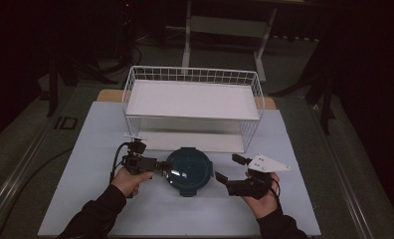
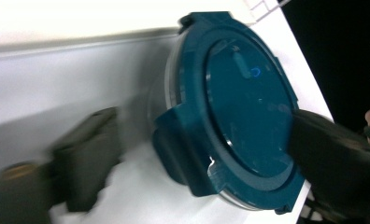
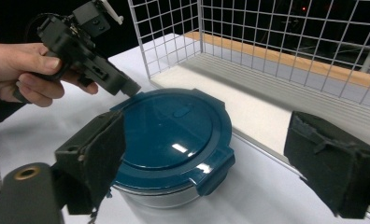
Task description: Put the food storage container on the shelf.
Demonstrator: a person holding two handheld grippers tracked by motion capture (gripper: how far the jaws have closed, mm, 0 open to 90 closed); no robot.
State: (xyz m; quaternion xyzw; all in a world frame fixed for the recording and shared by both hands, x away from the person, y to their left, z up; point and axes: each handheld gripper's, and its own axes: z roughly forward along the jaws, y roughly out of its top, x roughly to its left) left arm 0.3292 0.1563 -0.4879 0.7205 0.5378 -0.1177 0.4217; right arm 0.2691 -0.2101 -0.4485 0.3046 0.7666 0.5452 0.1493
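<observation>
Left claw [image 1: 161, 166] astride container's [image 1: 187, 171] rim

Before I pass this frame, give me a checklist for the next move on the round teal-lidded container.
1. Lid seated on container: ok, all visible clips down.
2. Left gripper at the lid's rim: ok, one jaw over the lid, one beside the side clip.
3. Left pads pressing: cannot tell.
4. Right gripper open and apart from container: ok.
5. Wire rack behind, lower shelf free: ok.
</observation>
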